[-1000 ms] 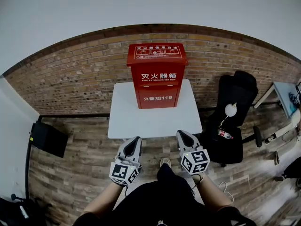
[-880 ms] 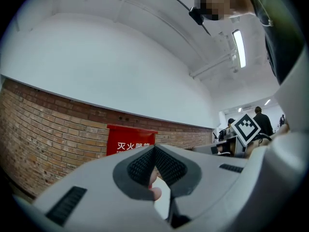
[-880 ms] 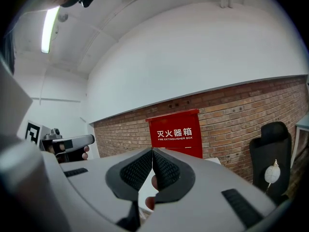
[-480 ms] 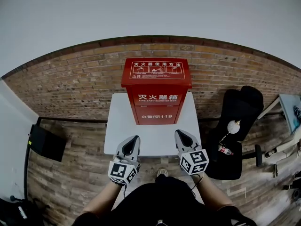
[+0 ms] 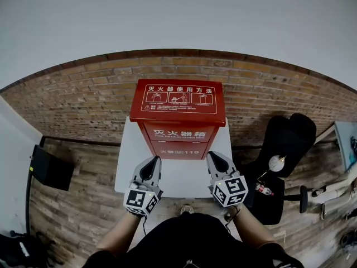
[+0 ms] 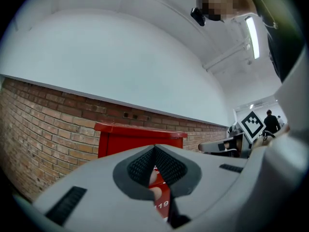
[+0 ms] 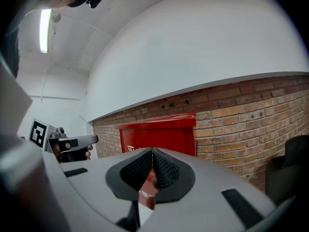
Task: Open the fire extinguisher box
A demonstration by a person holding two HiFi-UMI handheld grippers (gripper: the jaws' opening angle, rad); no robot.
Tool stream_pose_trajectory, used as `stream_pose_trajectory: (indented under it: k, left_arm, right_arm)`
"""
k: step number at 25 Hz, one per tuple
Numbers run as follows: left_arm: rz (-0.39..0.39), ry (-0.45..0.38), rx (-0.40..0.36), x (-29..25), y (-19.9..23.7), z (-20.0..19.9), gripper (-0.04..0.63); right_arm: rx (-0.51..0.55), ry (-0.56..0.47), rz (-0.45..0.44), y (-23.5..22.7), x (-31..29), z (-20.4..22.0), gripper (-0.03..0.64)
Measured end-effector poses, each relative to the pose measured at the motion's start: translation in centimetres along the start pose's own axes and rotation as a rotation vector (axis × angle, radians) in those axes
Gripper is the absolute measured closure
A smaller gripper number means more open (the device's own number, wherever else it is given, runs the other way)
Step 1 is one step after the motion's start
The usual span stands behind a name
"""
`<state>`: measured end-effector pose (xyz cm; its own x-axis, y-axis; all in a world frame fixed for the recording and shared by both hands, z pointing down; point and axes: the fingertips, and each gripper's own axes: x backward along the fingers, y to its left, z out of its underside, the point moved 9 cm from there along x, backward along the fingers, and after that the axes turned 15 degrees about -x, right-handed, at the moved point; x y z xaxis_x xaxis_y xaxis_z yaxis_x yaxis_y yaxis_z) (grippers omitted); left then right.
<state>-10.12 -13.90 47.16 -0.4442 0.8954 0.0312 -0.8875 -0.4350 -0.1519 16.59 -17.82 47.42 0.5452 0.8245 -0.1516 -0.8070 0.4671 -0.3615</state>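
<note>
Red fire extinguisher box [image 5: 178,116], closed, on white table [image 5: 182,178]; left gripper [image 5: 153,160] and right gripper [image 5: 212,156] before it, jaws together.

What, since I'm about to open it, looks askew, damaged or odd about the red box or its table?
Nothing stands out. The red fire extinguisher box stands upright and closed on the white table before the brick wall, no damage visible. The left gripper and right gripper are shut, empty, short of it.

Left tongs [image 5: 154,159] and right tongs [image 5: 212,156] neared the red box [image 5: 179,102].
</note>
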Motion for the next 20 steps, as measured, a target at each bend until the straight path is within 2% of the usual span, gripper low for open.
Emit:
stream_pose_trajectory:
  k: [8, 16, 20]
  left_arm:
    - [-0.054, 0.021, -0.006, -3.4, 1.3, -0.1, 0.545]
    - [-0.069, 0.047, -0.009, -3.5, 2.4, -0.3, 0.545]
    - [-0.072, 0.035, -0.024, -3.4, 2.9, -0.7, 0.545]
  right_arm:
    - [-0.017, 0.024, -0.032, -2.7, -2.8, -1.2, 0.597]
    - [-0.023, 0.022, -0.031, -2.5, -3.5, -1.4, 0.597]
    - [-0.018, 0.013, -0.008, -2.0, -3.1, -1.6, 0.597]
